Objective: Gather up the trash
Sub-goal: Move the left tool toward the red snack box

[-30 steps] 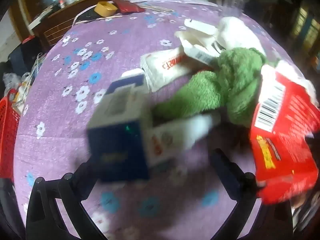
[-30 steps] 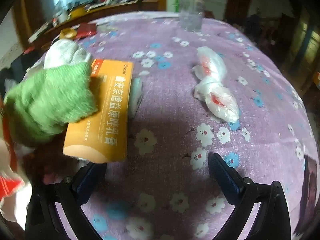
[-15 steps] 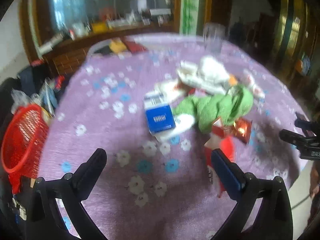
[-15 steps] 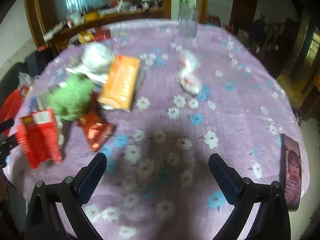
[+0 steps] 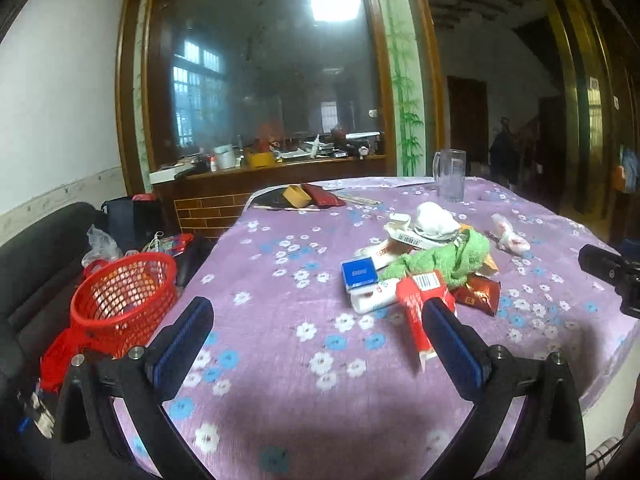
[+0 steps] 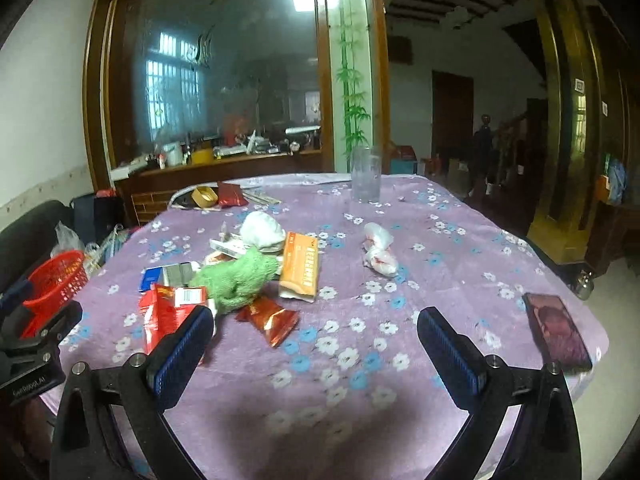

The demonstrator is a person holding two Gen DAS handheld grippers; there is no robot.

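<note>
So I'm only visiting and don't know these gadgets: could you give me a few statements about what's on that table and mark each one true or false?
1. Both the left gripper and the right gripper are open and hold nothing. True.
2. The red basket stands on the purple tablecloth. False: it stands off the table, beside its left edge.
3. A green cloth lies in the pile of wrappers. True.
4. The clear glass mug lies tipped on its side. False: it stands upright at the far side.
5. The orange box lies beside the green cloth. True.
</note>
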